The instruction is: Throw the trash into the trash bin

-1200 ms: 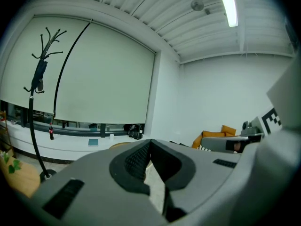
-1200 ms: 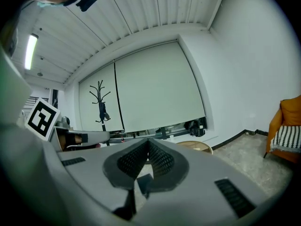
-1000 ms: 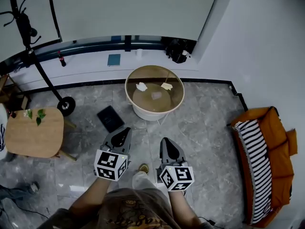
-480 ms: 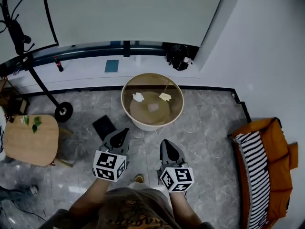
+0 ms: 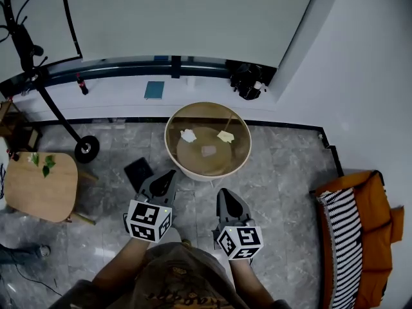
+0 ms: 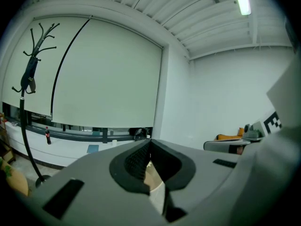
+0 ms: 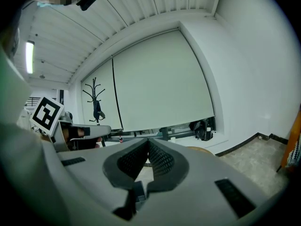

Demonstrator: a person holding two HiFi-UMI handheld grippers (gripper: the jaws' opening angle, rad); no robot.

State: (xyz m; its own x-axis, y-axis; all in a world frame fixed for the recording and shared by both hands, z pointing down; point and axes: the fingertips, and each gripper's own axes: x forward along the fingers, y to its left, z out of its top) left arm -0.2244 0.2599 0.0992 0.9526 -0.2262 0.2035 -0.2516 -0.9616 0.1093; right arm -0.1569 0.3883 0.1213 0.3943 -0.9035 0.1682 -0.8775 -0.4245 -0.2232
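Overhead, from the head view, the left gripper point(image 5: 168, 175) and the right gripper point(image 5: 223, 194) are held side by side over the grey tiled floor, both aimed at a round glass-topped table point(image 5: 239, 161) just ahead. The trash lies on that table: one crumpled white paper point(image 5: 188, 135) at the left, a yellowish scrap point(image 5: 225, 136) at the right, and a pale piece point(image 5: 208, 150) nearer the middle, all well apart from both grippers. A black square object point(image 5: 138, 172) sits on the floor just left of the table, near the left gripper. Further left stand a small wooden side table point(image 5: 38, 188) and the base of a coat stand point(image 5: 85, 148); an orange seat with a striped cushion point(image 5: 347, 237) is at the far right.

Next, the left gripper view shows its jaws closed tip to tip with nothing between them; beyond are the window ledge, a small bottle point(image 6: 47, 134) and a blue book point(image 6: 93, 148).

Last, the right gripper view shows its jaws likewise pressed together and empty, with the table's rim just past them.
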